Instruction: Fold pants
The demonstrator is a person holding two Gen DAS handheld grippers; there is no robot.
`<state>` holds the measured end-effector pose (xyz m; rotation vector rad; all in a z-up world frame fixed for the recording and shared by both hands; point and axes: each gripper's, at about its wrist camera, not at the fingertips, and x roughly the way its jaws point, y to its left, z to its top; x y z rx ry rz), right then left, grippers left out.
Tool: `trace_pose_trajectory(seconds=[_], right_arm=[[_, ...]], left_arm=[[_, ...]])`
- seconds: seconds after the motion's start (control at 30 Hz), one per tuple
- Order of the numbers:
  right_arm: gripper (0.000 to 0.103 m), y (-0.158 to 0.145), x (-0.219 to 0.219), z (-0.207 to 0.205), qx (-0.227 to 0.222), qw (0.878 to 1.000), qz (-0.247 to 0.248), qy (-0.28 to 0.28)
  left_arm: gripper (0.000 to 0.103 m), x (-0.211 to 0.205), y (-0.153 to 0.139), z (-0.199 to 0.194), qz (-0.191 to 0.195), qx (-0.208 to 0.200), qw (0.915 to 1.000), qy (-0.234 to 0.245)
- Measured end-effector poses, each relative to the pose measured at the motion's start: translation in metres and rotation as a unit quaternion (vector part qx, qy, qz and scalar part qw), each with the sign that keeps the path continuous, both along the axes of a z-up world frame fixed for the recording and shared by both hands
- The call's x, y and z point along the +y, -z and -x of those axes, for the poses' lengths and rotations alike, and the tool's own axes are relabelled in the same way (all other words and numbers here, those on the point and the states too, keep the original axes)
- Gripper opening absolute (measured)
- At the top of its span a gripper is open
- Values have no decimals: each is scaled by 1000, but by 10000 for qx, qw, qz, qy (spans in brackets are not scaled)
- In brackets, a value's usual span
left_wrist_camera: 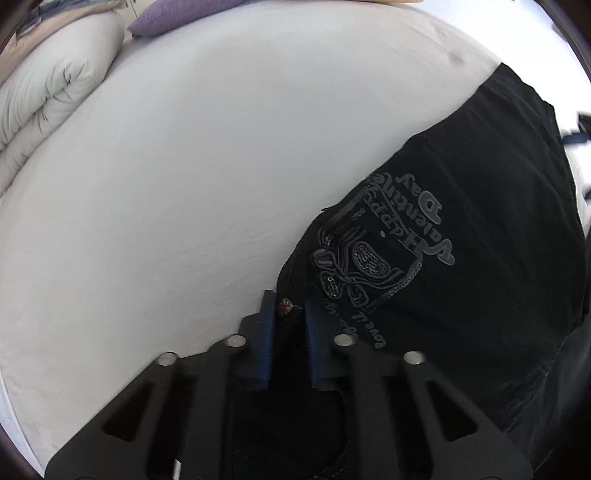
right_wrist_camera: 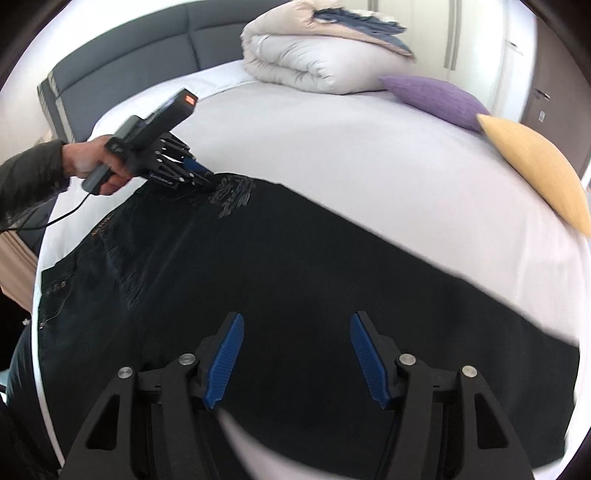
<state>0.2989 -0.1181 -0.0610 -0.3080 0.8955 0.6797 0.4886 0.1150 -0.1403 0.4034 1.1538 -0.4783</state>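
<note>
Left gripper point(left_wrist_camera: 288, 306) clamped on pants point(left_wrist_camera: 461, 229)

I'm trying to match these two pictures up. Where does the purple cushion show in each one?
Left wrist view: the purple cushion sits at the top edge, left of centre, beside the folded duvet.
Right wrist view: the cushion lies upper right, between the duvet and a yellow cushion.
Shared landmark: the grey lettering on the black pants.

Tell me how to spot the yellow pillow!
Find the big white bed. Along its right edge lie two cushions: purple cushion and, nearer the camera, the yellow pillow. It is the only yellow thing there, pointed at its corner.
</note>
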Motion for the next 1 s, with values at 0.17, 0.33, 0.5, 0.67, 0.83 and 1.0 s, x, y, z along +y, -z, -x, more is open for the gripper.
trace_pose_trajectory(seconds=[0.17,0.33,0.5,0.67,0.83,1.0], right_arm=[[61,2,36,-51,-71,9990,285,-335],[53,14,73,-86,-203,9940,805,-712],[53,28,112,-107,-113,9879,1053,-1130],[54,35,133,-127,-118,9852,1193,-1227],[33,34,139,-133,145,9817,1210,-1461],[9,20,133,-122,170,9849,904,-1468]], left_arm=[[9,-11,-10,25,-344,-810,9957,272],[8,-13,-21,48,-552,-1542,9853,477],[8,-9,-21,91,-904,-2347,9650,737],[9,-6,-23,129,-1029,-2920,9464,925],[8,-10,-19,144,-1159,-3175,9352,1060],[9,-2,-26,149,-1007,-3189,9382,888]])
